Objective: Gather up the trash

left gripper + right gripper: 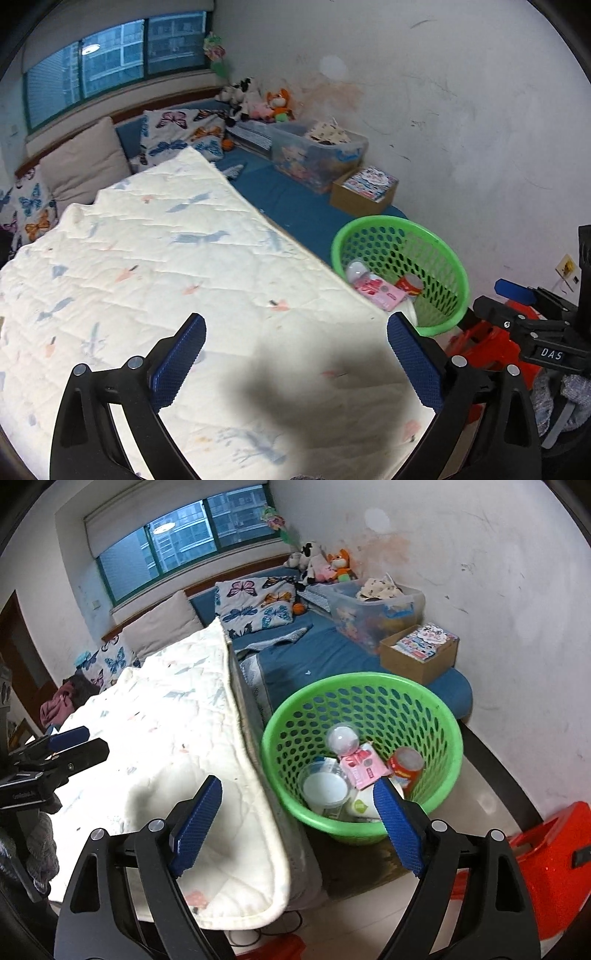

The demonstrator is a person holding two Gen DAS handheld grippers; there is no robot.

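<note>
Green perforated basket; butterfly-print pillows

Bed: white quilt, pillows, clear bin, cardboard box, green basket at edge.

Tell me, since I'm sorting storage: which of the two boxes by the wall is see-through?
The clear plastic bin, nearer the stuffed toys. The cardboard box beside it, nearer the green basket, is opaque brown.

Black left gripper, ribbed blue pads, silver screws
</note>
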